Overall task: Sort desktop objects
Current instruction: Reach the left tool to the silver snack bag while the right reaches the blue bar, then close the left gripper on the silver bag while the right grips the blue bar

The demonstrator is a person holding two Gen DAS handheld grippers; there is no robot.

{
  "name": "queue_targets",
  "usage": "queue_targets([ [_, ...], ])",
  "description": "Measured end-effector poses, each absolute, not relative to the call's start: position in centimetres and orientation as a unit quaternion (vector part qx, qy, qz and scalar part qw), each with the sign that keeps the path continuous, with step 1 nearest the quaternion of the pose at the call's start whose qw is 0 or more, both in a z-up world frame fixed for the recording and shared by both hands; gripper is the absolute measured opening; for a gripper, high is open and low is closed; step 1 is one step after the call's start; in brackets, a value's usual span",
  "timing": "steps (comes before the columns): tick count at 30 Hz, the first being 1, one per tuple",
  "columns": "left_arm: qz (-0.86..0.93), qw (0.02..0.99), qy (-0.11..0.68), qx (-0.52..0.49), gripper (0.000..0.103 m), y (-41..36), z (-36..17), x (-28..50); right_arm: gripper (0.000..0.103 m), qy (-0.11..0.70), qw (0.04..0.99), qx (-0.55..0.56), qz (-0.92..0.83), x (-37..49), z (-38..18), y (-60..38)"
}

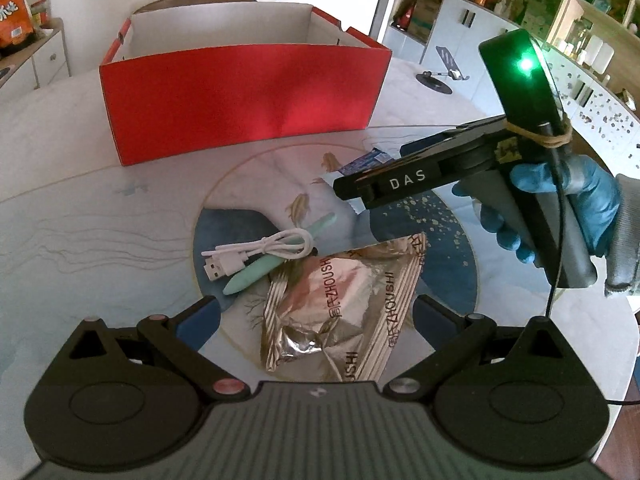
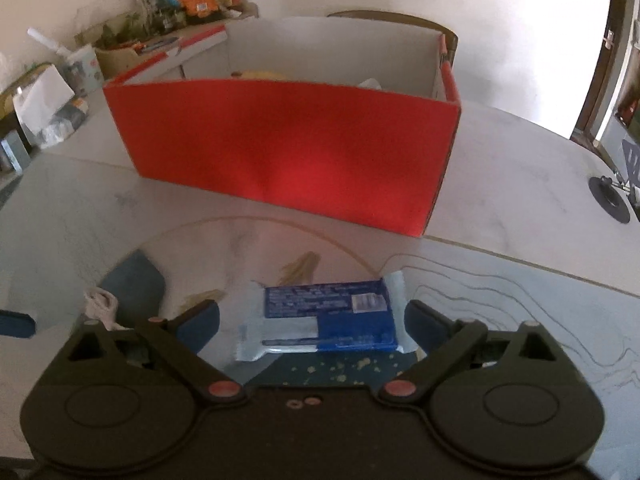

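**Over the blue packet, claws spread, box waiting behind**

Between the fingers of our right claw (image 2: pixel 312 318) lies the blue-and-white snack packet (image 2: pixel 326 320), flat on the bench (image 2: pixel 520 288) and crosswise to the claw. Both blue pads stand wide, one just off each end of the packet, and we cannot tell whether either is touching it. Nothing is gripped yet. We judge this to be the approach for a pick, with the red box (image 2: pixel 280 152) behind the packet as the likely place to drop it. Something pale and something yellowish peek over its rim, too blurred to name.

Our left claw (image 1: pixel 316 316) is also spread wide and holds nothing. It hovers over the gold foil snack bag (image 1: pixel 340 308), with the mint-green pen (image 1: pixel 276 256) and the coiled white USB cable (image 1: pixel 260 252) lying across one another just beyond.

Next, we think, the right claw must settle lower and close across the packet. It spans nearly the whole gap, so the grip may call for turning the claw to take the shorter side.
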State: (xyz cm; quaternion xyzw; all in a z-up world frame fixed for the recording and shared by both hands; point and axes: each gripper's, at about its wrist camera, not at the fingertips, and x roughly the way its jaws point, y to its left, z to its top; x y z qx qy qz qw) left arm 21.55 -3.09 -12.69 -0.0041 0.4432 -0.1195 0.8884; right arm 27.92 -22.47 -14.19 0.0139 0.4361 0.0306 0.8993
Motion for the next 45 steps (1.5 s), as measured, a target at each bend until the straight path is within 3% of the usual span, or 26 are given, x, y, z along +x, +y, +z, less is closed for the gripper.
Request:
queue_targets([
  [22, -0.123, 0.884, 0.45, -0.001, 0.098, -3.6, -14.0, 22.1, 0.103, 0.431, 0.902, -0.001, 0.036, 27.9, -15.3, -22.1],
  [28, -0.123, 0.883, 0.452, 0.014, 0.085, -4.0, -14.8, 22.4, 0.103, 0.43, 0.902, 0.002, 0.032, 28.0, -15.6, -21.9],
  [32, -0.117, 0.885, 0.449, 0.026, 0.068, -4.3, -15.0, 22.5, 0.103, 0.435, 0.9, 0.003, 0.03, 27.9, -15.5, -21.9],
  [45, -0.116, 0.891, 0.438, 0.043, 0.053, -4.6, -14.4, 22.5, 0.094, 0.432, 0.901, 0.006, 0.022, 27.3, -15.3, -21.7],
])
